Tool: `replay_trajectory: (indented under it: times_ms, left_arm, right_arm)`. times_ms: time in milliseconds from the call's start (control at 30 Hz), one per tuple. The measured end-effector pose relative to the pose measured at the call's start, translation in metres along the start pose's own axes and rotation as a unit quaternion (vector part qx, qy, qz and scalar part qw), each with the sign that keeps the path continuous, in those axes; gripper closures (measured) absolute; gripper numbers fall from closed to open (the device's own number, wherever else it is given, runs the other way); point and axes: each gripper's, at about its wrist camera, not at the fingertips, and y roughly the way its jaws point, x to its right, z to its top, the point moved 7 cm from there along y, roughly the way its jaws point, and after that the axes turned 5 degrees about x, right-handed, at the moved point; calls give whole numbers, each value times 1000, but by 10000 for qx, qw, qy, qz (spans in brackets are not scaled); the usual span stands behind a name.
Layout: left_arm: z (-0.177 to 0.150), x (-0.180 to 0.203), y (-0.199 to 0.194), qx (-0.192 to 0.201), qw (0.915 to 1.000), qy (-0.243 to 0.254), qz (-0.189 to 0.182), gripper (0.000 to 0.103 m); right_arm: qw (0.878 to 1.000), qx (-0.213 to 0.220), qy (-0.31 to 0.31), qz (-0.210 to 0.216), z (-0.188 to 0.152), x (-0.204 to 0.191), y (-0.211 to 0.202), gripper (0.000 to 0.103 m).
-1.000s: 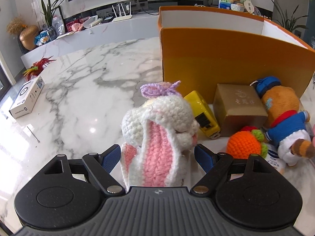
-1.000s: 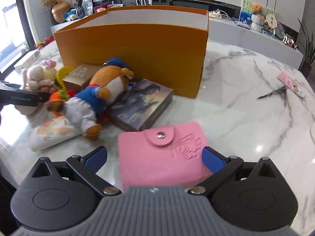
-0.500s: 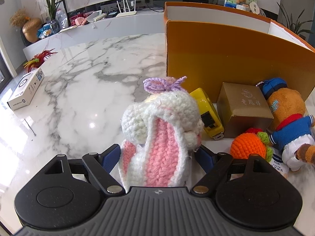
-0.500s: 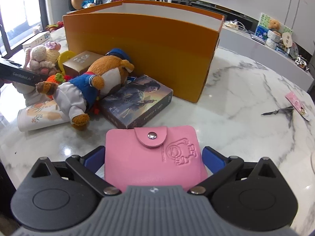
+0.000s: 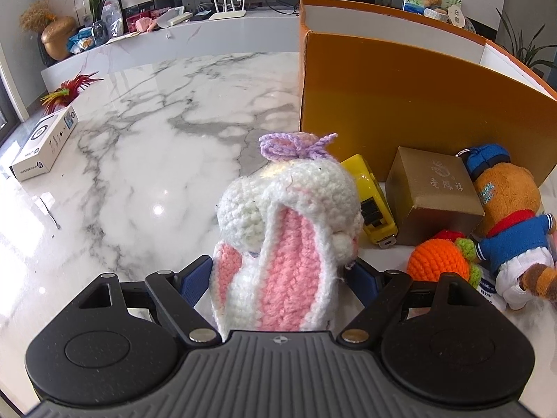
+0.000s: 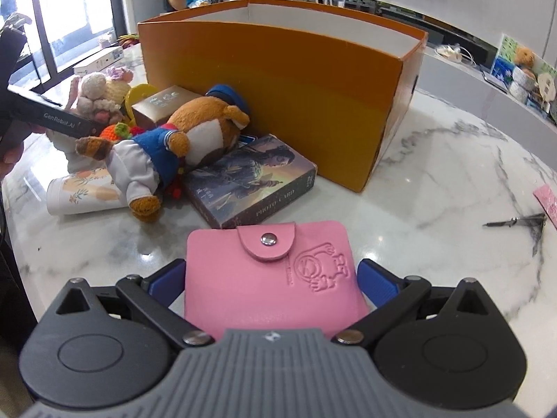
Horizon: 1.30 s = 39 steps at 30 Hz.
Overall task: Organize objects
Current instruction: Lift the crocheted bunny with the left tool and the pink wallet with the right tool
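On my left wrist view, the left gripper (image 5: 280, 273) has its jaws spread wide on either side of the crocheted rabbit (image 5: 289, 237); the blue pads sit just beside its ears and body, but I cannot tell whether they are pressing on the yarn or only flanking it. The rabbit stands on the marble table (image 5: 146, 160), close in front of the orange box (image 5: 410, 104), with the yellow tape measure (image 5: 372, 202), a small brown box (image 5: 431, 195), a crocheted orange toy (image 5: 438, 259) and a plush bear (image 5: 504, 216) crowded against the box wall to its right. I read that pile as waiting to go into the box, which would explain why everything is gathered at its foot. On my right wrist view, the right gripper (image 6: 271, 278) is straddling the pink wallet (image 6: 271, 271), which lies flat on the marble with its snap flap facing away; the pads stand close to both edges, yet a sliver of gap shows on the right, so I judge nothing is clamped there. Beyond it lie the photo card box (image 6: 254, 184), the bear and a white tube (image 6: 83, 195), all short of the box. Taking the wallet by its sides seems sensible to me, since it is thin and flat.
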Motion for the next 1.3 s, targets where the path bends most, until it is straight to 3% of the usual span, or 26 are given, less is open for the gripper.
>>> replay_trajectory:
  times_ms: [267, 400, 500, 600, 733, 933, 967, 1067, 1200, 1300]
  left_arm:
    - [0, 0, 0, -31, 10000, -70, -1, 6]
    - [0, 0, 0, -33, 10000, -70, -3, 6]
    - [0, -1, -1, -47, 10000, -73, -9, 6]
    - [0, -1, -1, -52, 10000, -78, -4, 6]
    - [0, 0, 0, -115, 9998, -131, 35, 6]
    - [1, 1, 0, -111, 9998, -133, 3, 6]
    - [0, 0, 0, -109, 9999, -131, -2, 6]
    - [0, 1, 0, -95, 9999, -124, -9, 6]
    - [-1, 0, -1, -43, 9999, -123, -10, 6]
    - [-1, 0, -1, -27, 9999, -143, 0, 5]
  right_arm:
    - [9999, -13, 74, -129, -4, -1, 4, 1]
    - [9997, -49, -190, -117, -4, -4, 2, 1]
    - [9978, -289, -595, 13, -9, -6, -8, 1]
    - [9964, -491, -661, -206, -18, 2, -23, 1]
    - [9979, -31, -645, -99, -16, 0, -44, 1]
    - [9973, -177, -710, 56, -19, -18, -39, 1]
    - [9949, -339, -945, -60, -23, -22, -32, 1]
    - [9903, -293, -1297, -392, -18, -28, -29, 1]
    - [9979, -350, -540, -116, -19, -16, -20, 1]
    - [9989, -249, -385, -55, -18, -12, -17, 1]
